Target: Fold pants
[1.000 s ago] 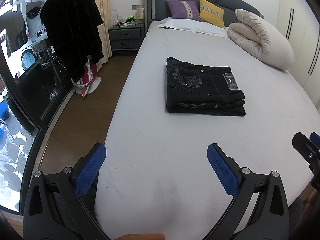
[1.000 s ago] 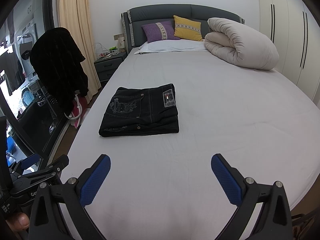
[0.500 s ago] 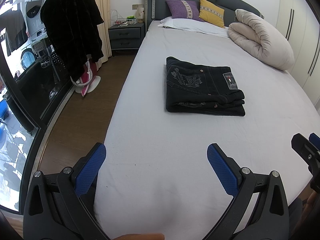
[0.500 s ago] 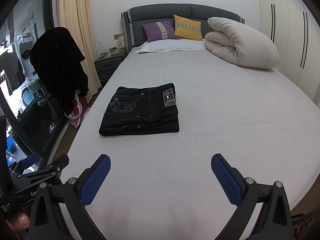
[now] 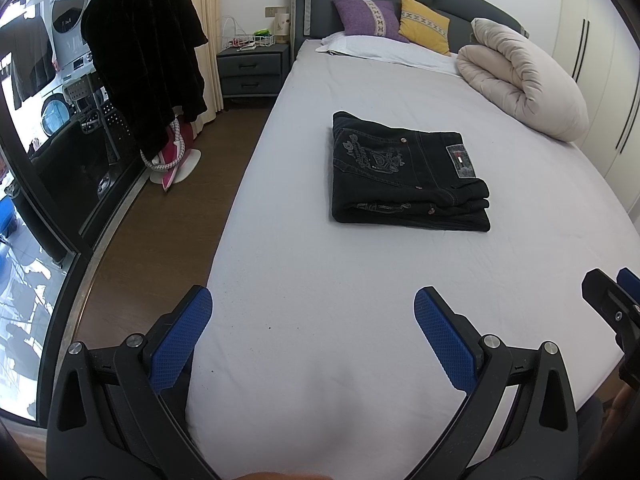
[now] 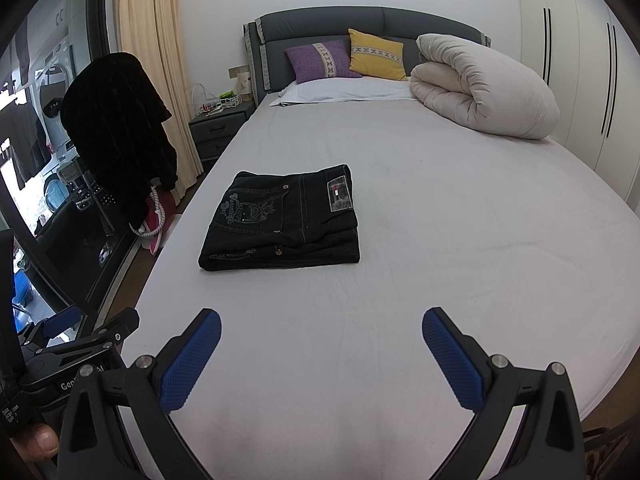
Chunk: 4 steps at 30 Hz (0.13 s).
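Observation:
A pair of black jeans (image 5: 404,176) lies folded into a compact rectangle on the grey bed sheet (image 5: 360,300), back pocket embroidery and waistband label facing up. The same folded jeans (image 6: 284,220) appear left of centre in the right wrist view. My left gripper (image 5: 312,320) hangs open over the foot of the bed, well short of the jeans, nothing between its blue pads. My right gripper (image 6: 320,340) is open too, also near the foot end and apart from the jeans. Part of the right gripper (image 5: 612,304) shows at the left view's right edge.
A rolled beige duvet (image 6: 484,88) and purple and yellow pillows (image 6: 324,60) lie at the headboard end. A dark garment (image 5: 148,52) hangs on a stand left of the bed, over wooden floor. A nightstand (image 5: 252,68) and white wardrobes (image 6: 580,60) flank the bed.

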Motion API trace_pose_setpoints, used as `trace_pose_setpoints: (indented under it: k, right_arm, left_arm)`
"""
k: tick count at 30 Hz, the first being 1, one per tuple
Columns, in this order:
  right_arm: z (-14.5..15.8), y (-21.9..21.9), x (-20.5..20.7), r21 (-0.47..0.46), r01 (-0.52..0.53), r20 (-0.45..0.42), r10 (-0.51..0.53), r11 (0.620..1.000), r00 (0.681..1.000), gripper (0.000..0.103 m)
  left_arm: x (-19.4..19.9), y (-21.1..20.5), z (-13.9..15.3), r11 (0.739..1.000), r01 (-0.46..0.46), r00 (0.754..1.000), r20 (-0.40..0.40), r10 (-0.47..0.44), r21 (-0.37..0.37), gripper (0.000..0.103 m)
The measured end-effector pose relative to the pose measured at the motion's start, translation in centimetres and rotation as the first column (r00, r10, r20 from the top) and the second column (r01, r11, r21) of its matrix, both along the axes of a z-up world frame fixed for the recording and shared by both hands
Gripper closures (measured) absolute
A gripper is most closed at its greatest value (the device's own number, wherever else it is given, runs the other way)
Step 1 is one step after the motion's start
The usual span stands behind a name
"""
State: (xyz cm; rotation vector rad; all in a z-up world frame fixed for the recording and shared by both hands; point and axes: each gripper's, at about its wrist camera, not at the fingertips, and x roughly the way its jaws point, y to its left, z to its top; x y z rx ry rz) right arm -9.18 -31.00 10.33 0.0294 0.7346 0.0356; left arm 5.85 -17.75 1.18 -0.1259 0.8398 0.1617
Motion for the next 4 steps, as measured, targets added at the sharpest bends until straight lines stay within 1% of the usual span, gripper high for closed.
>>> trace_pose_setpoints:
  k: [4]
  right_arm:
    - [-0.20, 0.00, -0.13, 0.000, -0.002, 0.000, 0.002, 1.000, 1.000, 0.000]
  left_arm:
    - [-0.06, 0.13, 0.00, 1.000, -0.002, 1.000, 0.003, 0.002, -0.002, 0.000]
